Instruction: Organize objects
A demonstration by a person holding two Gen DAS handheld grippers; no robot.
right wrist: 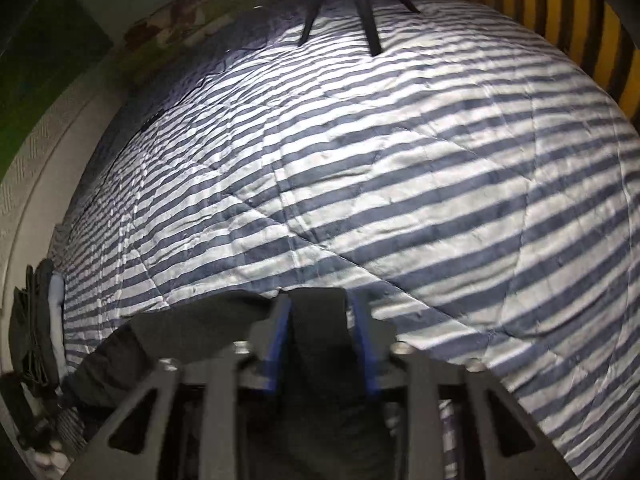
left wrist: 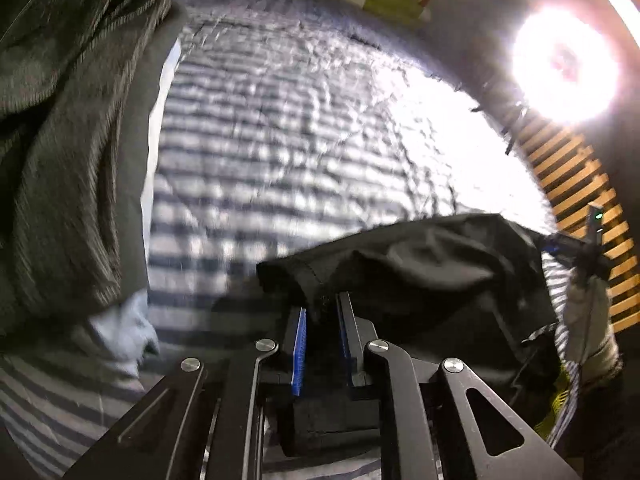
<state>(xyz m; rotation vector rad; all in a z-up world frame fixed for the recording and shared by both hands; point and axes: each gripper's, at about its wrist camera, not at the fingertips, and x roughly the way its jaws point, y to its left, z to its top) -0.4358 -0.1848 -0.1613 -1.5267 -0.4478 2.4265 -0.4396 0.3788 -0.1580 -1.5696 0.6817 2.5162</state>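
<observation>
A black garment [left wrist: 420,272] hangs stretched between my two grippers above a bed with a blue-and-white striped quilt [left wrist: 280,140]. My left gripper [left wrist: 322,312] is shut on one edge of the garment. My right gripper [right wrist: 320,312] is shut on the other edge of the same black garment [right wrist: 192,324], which trails off to the lower left. The right gripper with its gloved hand [left wrist: 588,280] also shows at the right of the left wrist view. The left gripper [right wrist: 32,320] shows at the far left of the right wrist view.
A pile of dark green corduroy clothing [left wrist: 68,140] with a pale blue piece [left wrist: 124,328] lies on the bed's left. A bright lamp [left wrist: 568,64] glares at the upper right. A yellow slatted panel [right wrist: 580,20] stands beyond the bed. Black tripod legs [right wrist: 360,12] rest on the quilt's far end.
</observation>
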